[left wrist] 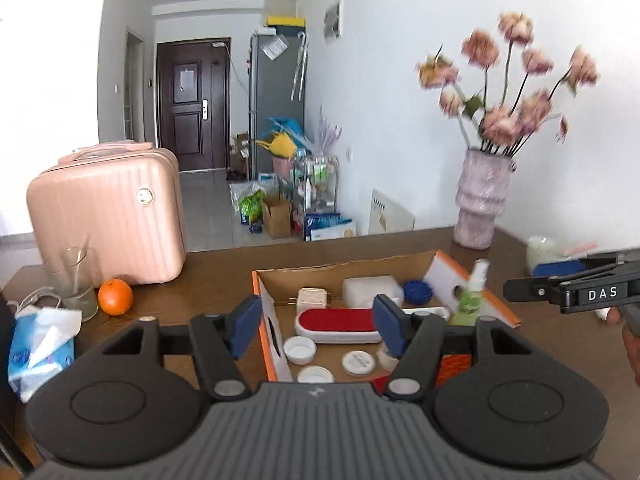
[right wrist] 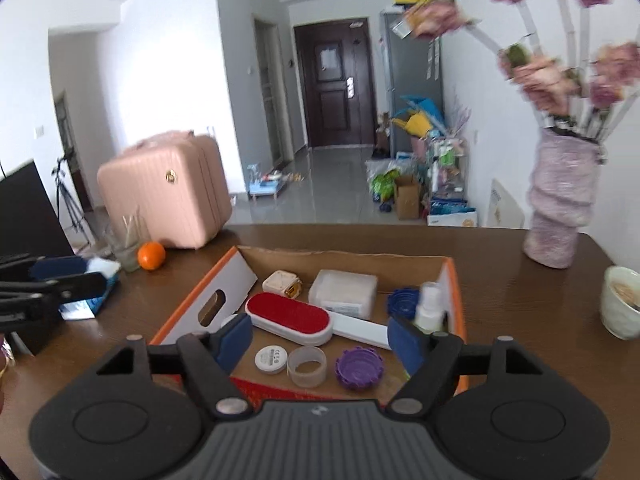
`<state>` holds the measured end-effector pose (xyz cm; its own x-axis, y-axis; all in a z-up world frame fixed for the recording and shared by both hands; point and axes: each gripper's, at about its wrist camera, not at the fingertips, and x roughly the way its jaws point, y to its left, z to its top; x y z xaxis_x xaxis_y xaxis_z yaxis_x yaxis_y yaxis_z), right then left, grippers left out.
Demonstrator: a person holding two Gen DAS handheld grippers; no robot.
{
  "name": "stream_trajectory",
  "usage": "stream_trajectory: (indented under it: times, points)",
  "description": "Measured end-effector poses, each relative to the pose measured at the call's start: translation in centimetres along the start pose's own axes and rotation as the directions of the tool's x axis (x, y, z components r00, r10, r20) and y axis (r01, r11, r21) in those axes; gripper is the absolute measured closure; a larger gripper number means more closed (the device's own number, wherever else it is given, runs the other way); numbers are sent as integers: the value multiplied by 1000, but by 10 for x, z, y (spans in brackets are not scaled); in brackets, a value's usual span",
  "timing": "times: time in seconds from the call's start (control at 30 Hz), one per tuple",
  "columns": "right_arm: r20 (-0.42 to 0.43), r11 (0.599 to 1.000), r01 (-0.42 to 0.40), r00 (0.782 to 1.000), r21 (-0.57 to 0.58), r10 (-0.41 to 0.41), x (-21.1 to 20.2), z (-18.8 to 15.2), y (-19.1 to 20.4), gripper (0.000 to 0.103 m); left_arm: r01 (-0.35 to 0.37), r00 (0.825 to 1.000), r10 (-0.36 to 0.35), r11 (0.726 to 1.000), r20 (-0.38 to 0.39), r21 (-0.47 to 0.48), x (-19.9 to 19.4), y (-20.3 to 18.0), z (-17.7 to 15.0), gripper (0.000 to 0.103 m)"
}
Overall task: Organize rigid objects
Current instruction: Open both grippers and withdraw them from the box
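While both grippers hang above it, the cardboard box sits open on the brown table and serves as the reference for all that follows. Inside the box: a lint brush with a red pad and white handle, lying across the middle; a white plug adapter behind the brush; a white plastic case beside the adapter, toward the far wall; a blue cap to the right of the case; a small spray bottle with green contents, upright against the right wall; a white round disc, a clear open cup and a purple cap in a row along the near side. Left gripper: jaws parted, blue pads apart, nothing between them, poised over the box's left wall. Right gripper: jaws parted wide, nothing held, poised over the box's near edge. Outside the box, on the table: an orange to the left; a drinking glass just beside the orange; a pink suitcase behind both; a tissue pack at the far left; a pink vase with pink flowers to the right rear; a white bowl to the right.
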<state>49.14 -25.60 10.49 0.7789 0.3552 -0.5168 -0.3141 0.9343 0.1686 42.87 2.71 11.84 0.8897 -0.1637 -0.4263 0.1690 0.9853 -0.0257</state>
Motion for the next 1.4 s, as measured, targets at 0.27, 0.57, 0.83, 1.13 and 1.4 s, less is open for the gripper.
stream_trajectory:
  times: [0.27, 0.57, 0.83, 1.13, 1.4]
  points:
    - [75, 998, -25, 997, 62, 20, -82, -57, -5, 18, -63, 991, 65, 998, 118, -23, -80, -28, -42, 20]
    - [357, 997, 71, 932, -23, -58, -123, -142, 28, 0, -103, 967, 102, 995, 234, -10, -118, -55, -123, 8]
    - [362, 996, 86, 930, -32, -68, -140, -177, 40, 0, -123, 971, 123, 992, 204, -11, -137, -63, -156, 8]
    - [349, 989, 140, 930, -53, -113, -186, -222, 57, 0, -145, 967, 160, 986, 199, -85, -187, -68, -181, 6]
    - [349, 982, 134, 934, -135, -79, -255, -261, 85, 0, -163, 955, 176, 984, 238, -74, -266, -89, -215, 0]
